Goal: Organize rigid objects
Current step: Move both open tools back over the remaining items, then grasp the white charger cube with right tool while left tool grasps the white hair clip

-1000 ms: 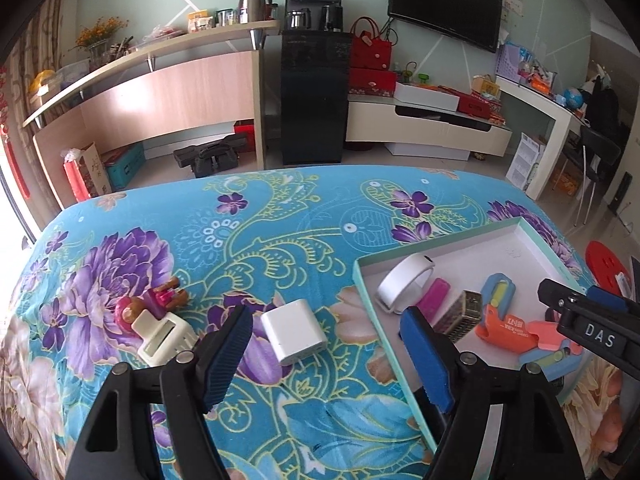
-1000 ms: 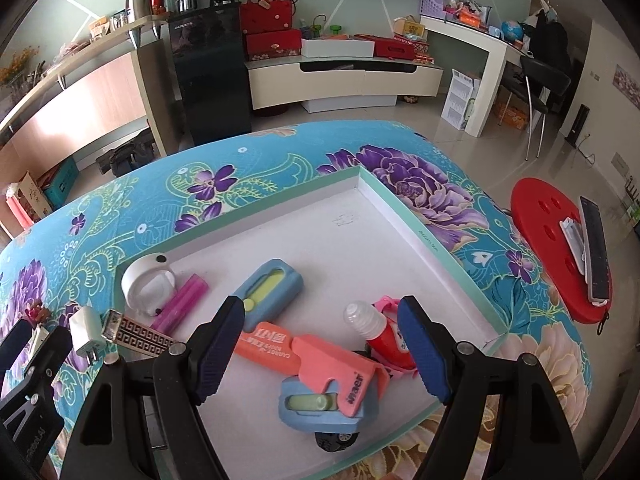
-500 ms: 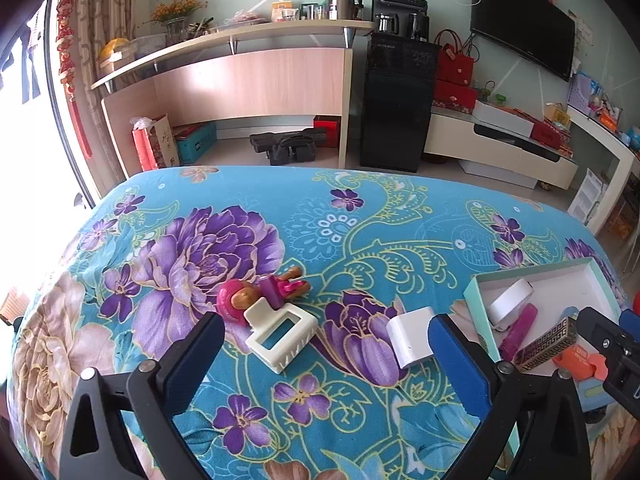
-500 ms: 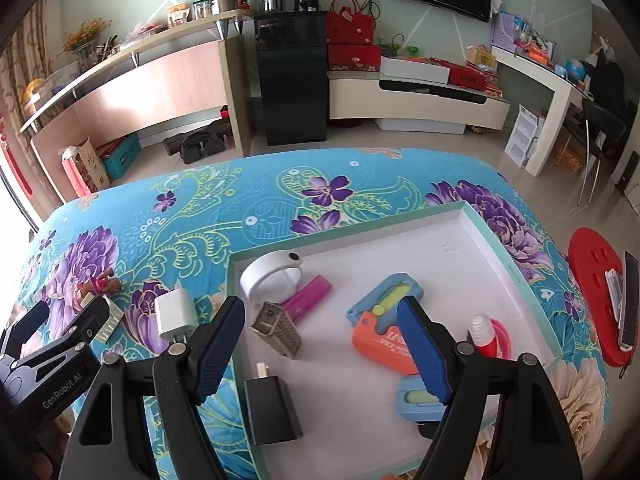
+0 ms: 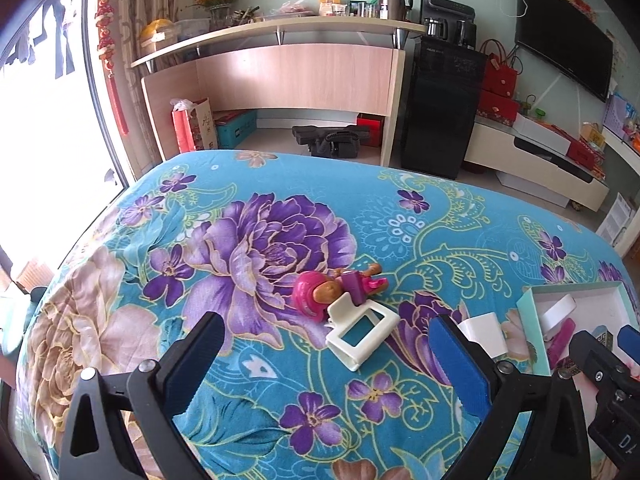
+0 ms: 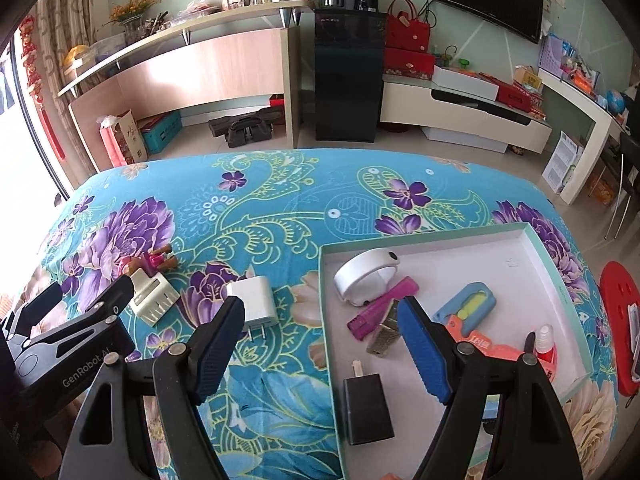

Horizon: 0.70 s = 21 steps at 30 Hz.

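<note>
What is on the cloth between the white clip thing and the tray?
The white charger plug lies on the flowered cloth between the white clip and the tray. The right wrist view shows it best.

Cloth cover (image 6: pixel 304 184) printed, matt; white charger (image 6: pixel 256 304) glossy plastic; tray (image 6: pixel 440 240) prob. matt cardboard

Left hand-held gripper (image 5: pixel 326 354) agape; right hand-held gripper (image 6: pixel 322 344) likewise — both empty

Two overlapping, forward-down views above tablecloth (image 5: pixel 280 380)
</note>
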Available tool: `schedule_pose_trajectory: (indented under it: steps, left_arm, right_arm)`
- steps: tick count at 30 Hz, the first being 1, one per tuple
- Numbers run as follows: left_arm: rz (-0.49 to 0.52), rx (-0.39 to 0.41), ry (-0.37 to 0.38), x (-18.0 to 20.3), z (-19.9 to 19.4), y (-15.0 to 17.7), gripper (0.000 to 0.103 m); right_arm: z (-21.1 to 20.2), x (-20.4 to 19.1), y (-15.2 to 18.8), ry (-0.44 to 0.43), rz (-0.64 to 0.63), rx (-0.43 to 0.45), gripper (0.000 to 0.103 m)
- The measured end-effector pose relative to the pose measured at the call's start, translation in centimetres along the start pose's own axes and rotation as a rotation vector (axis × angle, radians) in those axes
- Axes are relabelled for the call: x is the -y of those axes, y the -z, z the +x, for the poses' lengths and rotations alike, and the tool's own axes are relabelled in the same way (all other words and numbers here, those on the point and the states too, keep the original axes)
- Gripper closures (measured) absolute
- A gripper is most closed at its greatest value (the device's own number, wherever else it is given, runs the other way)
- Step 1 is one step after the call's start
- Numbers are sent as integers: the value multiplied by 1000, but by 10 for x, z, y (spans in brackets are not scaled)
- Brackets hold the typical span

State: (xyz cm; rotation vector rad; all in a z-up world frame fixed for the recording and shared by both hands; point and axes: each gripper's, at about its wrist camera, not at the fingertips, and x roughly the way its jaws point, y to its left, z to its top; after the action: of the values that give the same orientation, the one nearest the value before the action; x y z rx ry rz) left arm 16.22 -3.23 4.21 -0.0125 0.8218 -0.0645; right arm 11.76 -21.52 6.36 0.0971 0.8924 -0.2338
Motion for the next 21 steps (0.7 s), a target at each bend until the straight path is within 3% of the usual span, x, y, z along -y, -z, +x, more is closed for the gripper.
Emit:
schedule_pose_trajectory:
  steps: [14,21]
  left_arm:
    - [-55,-73,-47,-40,17,7,0]
    - [-74,-110,-40,-45,30,11,0]
  right_arm:
    - [36,-48,9,-96,-53,-89,24]
    - [65,-54,13,-88,-71,-136,24]
